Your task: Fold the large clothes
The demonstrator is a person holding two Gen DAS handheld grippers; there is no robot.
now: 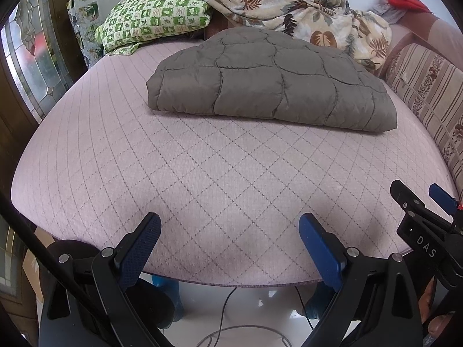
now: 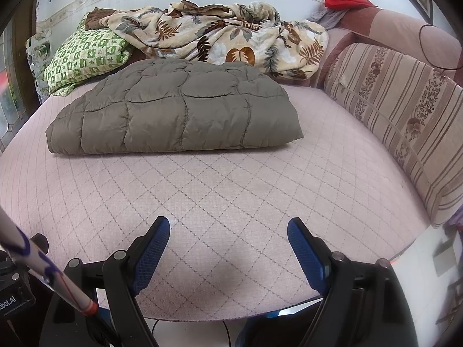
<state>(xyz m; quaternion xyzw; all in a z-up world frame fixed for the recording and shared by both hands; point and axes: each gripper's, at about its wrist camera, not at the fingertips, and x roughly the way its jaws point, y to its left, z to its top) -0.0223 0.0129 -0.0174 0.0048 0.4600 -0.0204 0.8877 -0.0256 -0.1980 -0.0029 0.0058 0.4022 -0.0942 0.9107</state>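
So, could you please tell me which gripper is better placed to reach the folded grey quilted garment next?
Left, marginally. The left gripper faces the garment almost straight ahead; from the right gripper it lies left of centre. Both are open, empty and well short.

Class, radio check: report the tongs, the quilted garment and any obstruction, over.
Left tongs open, empty. Right tongs open, empty. Grey quilted garment lies folded on the pink mattress, untouched. Nothing between tongs and garment.

A pink quilted mattress (image 2: 231, 202) carried everything. A folded grey padded garment (image 2: 179, 115) lay mid-surface. A green pillow (image 2: 86, 57) and leaf-print blanket (image 2: 231, 40) sat behind.
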